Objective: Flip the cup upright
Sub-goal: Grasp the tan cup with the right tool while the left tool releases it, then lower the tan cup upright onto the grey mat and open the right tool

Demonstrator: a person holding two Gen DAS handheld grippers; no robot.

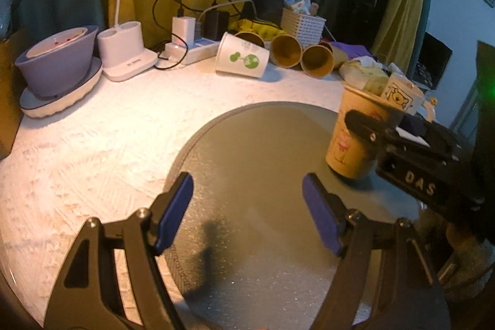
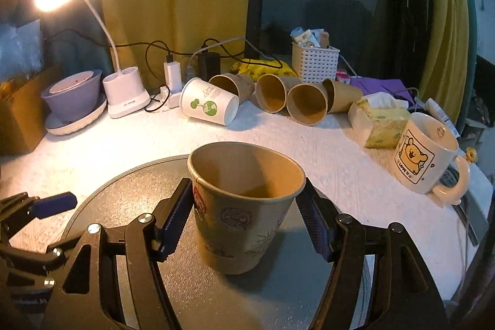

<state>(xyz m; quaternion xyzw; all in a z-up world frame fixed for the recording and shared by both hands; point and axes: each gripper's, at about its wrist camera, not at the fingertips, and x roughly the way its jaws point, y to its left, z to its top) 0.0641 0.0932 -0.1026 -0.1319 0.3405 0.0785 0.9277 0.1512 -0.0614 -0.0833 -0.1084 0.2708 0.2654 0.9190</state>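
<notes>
Standing mouth-up on the grey mat [image 2: 130, 197], the cup [image 2: 244, 212] sits between the fingers of the right tool [image 2: 244, 225]. Its left pad [image 2: 176, 221] lies against or just beside the cup wall; the right pad [image 2: 312, 225] stands a little apart from it, so the jaws look narrow but whether they grip cannot be told from this view. The left wrist view shows the same cup [image 1: 352, 138] upright near the mat's right edge, with one right-tool finger across its side. The left tool [image 1: 247, 206] hangs wide and empty over the mat, well apart from the cup.

Judged by this, the flip itself is done: the base rests on the mat and the rim faces up. What is left seems to be only opening the right tool and backing it off without tipping the cup.

Farther back on the white desk [image 2: 309, 144] a mug [image 2: 423, 156] stands at the right. Beyond, a white paper cup [image 2: 210, 107] and several brown cups [image 2: 306, 107] lie on their sides, with a lamp base [image 2: 125, 96] and a bowl [image 2: 74, 101] at the left.
</notes>
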